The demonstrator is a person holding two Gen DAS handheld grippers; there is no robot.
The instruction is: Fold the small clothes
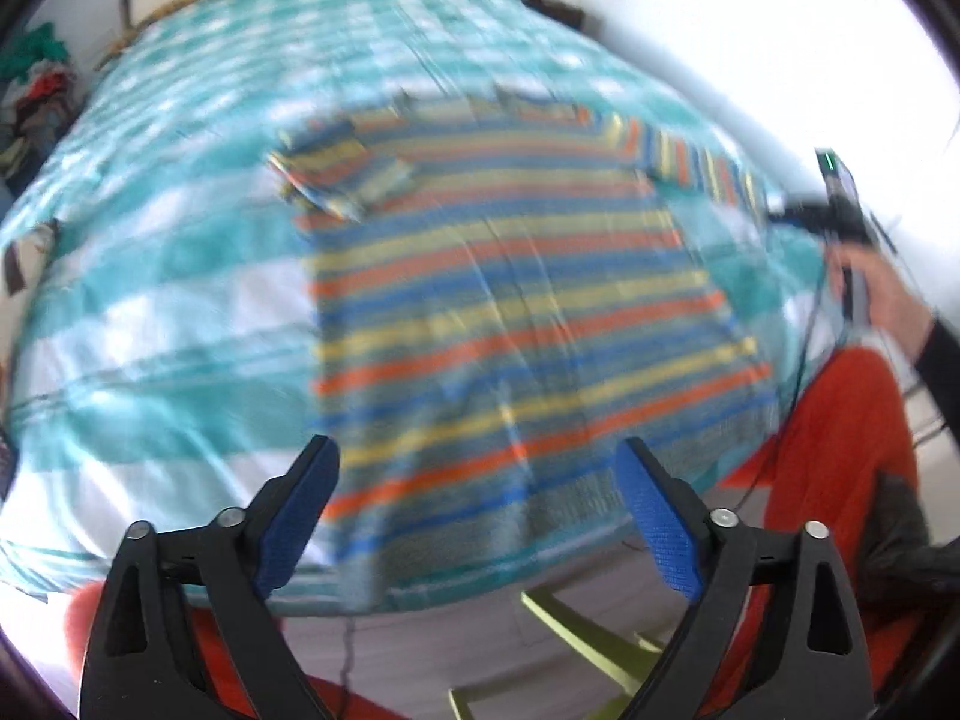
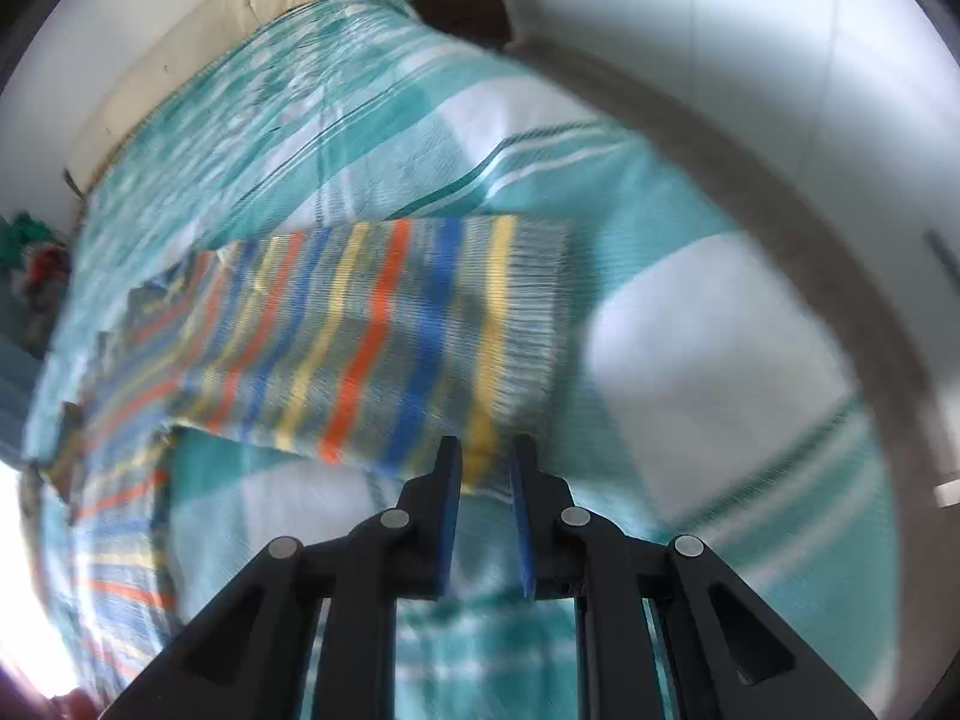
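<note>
On the checked bedspread [image 1: 150, 312] lies a striped shirt [image 1: 516, 312]; both grippers' jaws gape, gripping nothing.

shirt [image 1: 510, 300]: orange, blue, yellow, grey stripes | bedspread [image 1: 150, 300]: teal-white check | gripper pads [image 1: 306, 504]: blue

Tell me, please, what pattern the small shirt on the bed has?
Stripes of orange, blue, yellow and grey-green; clearest in the left wrist view.

Left wrist view looks steeply down from the bed's [image 1: 150, 276] near edge. Right wrist view looks down from closer. The 2 views share the shirt [image 1: 510, 312].
</note>
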